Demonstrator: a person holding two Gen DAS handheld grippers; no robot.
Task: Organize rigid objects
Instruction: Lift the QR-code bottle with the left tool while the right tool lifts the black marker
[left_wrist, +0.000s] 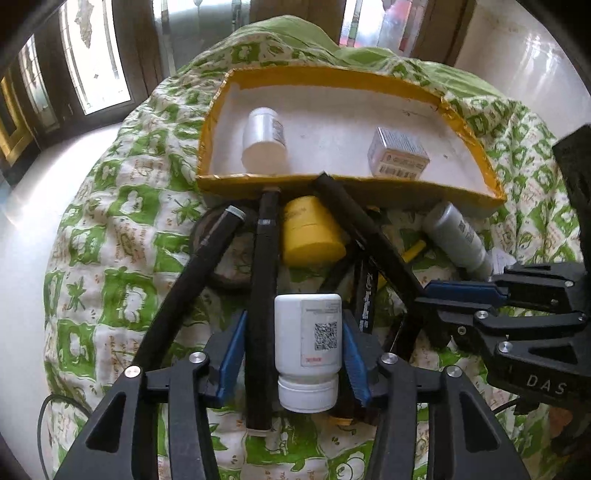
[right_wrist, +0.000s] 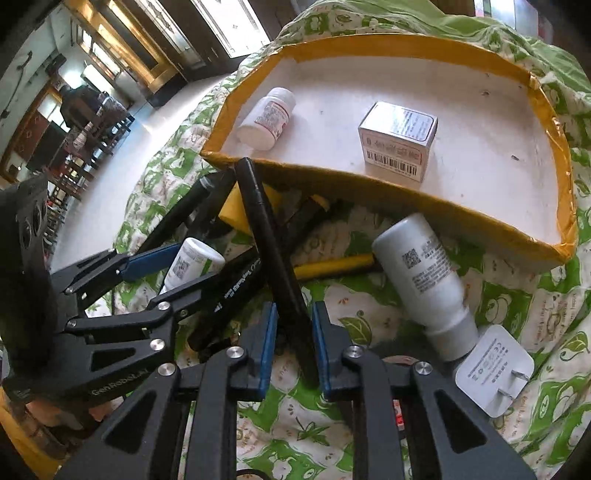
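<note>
My left gripper is shut on a white pill bottle with a QR label, cap toward the camera. A black pen runs close along the bottle's left side. In the right wrist view the same left gripper shows at the left, the pill bottle between its fingers. My right gripper is shut on a long black marker whose far end leans on the yellow-rimmed tray. The left wrist view shows the right gripper at the right, on the marker.
The tray holds a white bottle and a small box. In front lie a yellow jar, a grey bottle, a yellow pen, more black pens and a white plug, all on green-patterned cloth.
</note>
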